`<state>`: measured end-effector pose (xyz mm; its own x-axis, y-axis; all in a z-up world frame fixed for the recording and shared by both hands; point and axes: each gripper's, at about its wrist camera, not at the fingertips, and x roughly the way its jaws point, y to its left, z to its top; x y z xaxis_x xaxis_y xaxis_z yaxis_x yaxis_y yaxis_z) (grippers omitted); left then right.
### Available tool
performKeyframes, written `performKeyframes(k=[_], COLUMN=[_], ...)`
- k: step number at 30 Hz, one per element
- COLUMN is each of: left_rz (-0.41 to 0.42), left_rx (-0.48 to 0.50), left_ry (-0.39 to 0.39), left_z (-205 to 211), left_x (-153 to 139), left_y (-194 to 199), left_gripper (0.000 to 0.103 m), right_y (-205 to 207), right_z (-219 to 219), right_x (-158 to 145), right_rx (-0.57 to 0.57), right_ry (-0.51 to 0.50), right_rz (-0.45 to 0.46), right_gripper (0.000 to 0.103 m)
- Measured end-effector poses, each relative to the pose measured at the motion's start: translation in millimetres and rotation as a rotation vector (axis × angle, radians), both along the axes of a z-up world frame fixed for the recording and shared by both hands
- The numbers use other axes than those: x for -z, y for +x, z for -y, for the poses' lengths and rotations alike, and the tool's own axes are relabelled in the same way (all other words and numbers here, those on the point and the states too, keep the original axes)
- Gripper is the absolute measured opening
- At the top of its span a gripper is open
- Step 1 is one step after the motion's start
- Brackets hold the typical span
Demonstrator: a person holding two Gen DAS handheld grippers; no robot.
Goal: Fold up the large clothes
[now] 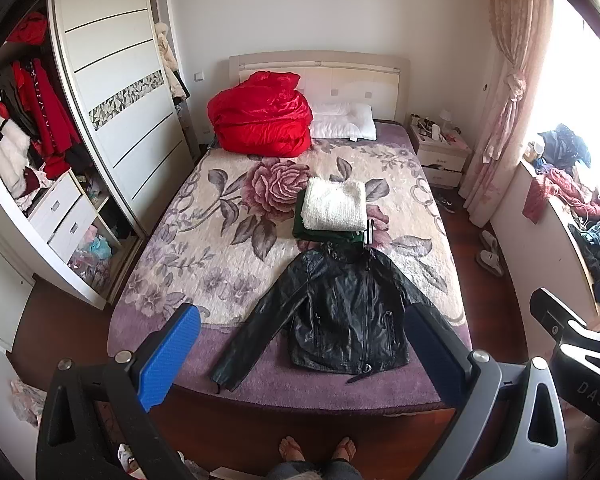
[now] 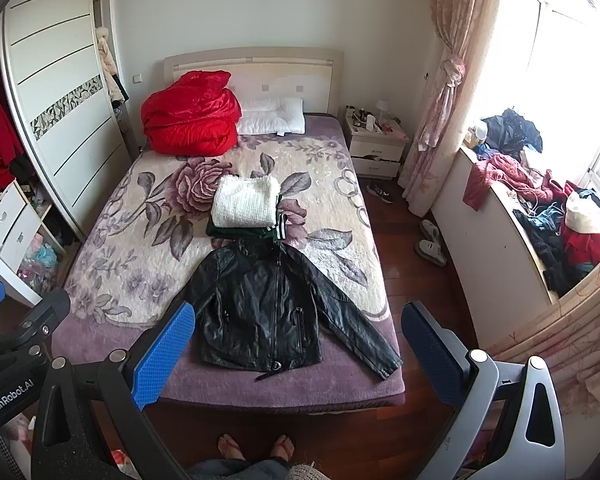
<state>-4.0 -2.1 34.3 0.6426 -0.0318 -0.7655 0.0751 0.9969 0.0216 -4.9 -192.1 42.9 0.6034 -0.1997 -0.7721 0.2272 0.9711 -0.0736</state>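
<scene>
Both grippers, left gripper [image 1: 300,356] and right gripper [image 2: 298,354], hang spread wide, empty, above the bed's foot. Zipped black leather jacket [image 2: 268,312] lies flat, sleeves out, ready for folding; behind it sits the folded white knit pile [image 2: 246,202].

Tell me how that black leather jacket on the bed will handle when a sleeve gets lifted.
The black leather jacket looks glossy and creased, so probably supple but heavier than knitwear. A lifted sleeve should drape, likely dragging the body. Its sheen suggests it may slide on the blue finger pads.
</scene>
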Motion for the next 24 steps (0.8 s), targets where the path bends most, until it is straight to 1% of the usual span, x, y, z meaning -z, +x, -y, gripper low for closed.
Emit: performKeyframes(k=[13, 14, 24], left_rz=[0.008, 0.01, 0.015], left_rx=[-0.004, -0.006, -0.008], left_ry=[0.0, -0.001, -0.001], left_z=[2.4, 4.3, 3.5], left_x=[-2.9, -5.9, -7.7], left_y=[0.6, 1.2, 2.0], left_gripper=[0.103, 0.103, 0.103], right_y=[1.2, -2.9, -3.4], right_z=[-5.0, -4.4, -5.7], right_x=[-6.5, -2.2, -2.4], right_rx=[-0.01, -0.011, -0.017], right_ry=[0.0, -0.001, 0.0], right_rz=[0.011, 0.014, 0.017], right_gripper=[0.103, 0.103, 0.103])
